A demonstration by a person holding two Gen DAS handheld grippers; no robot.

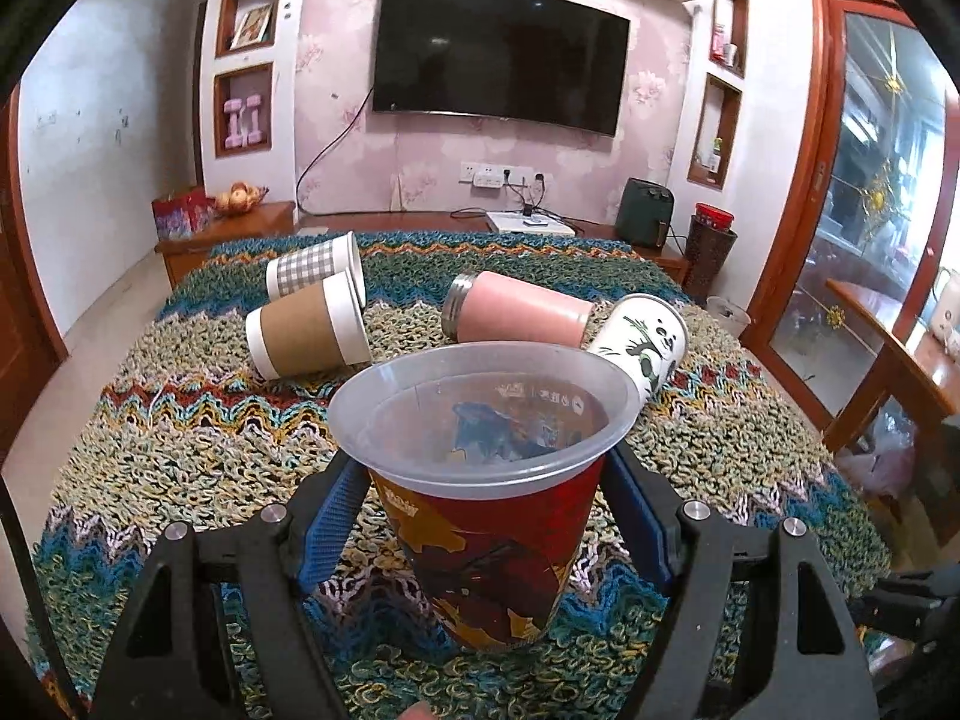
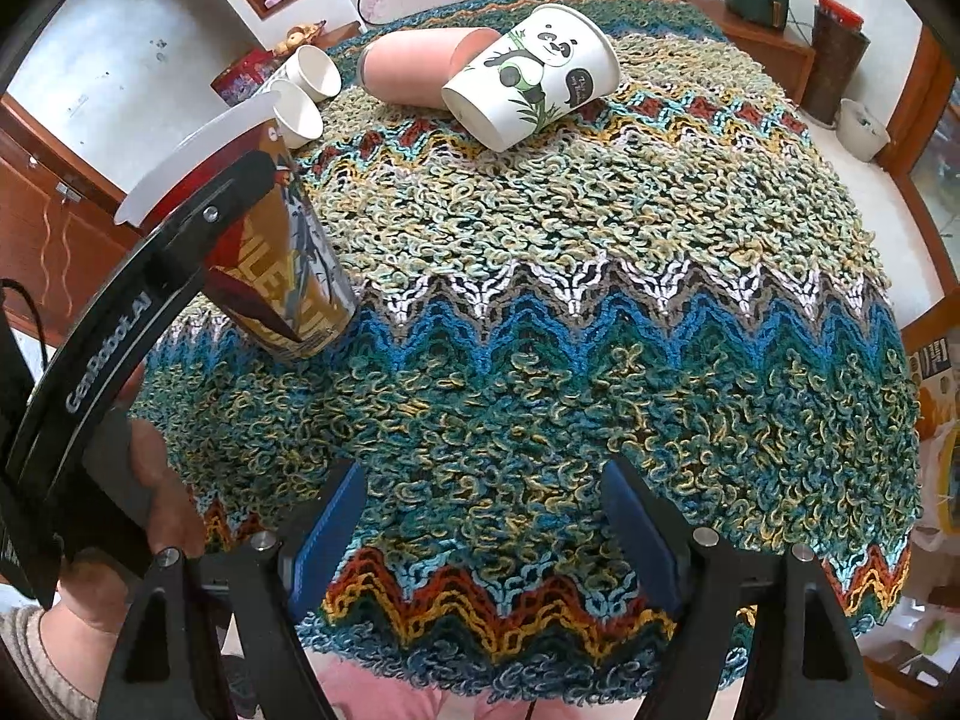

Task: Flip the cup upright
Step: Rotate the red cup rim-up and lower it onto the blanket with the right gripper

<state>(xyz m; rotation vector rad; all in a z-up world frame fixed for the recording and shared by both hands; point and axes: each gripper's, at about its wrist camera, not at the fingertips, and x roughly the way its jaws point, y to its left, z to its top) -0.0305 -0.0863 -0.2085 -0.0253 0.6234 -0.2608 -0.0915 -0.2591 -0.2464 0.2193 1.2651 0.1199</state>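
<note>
A red and gold printed cup with a clear plastic rim stands upright on the knitted cloth, between the blue pads of my left gripper. The pads stand a little off its sides, so the gripper is open around it. In the right wrist view the same cup stands at the left with the left gripper beside it. My right gripper is open and empty over the cloth's near edge.
Several cups lie on their sides further back: a panda cup, a pink tumbler, a brown-sleeved cup and a checked cup. A wooden chair stands at the right.
</note>
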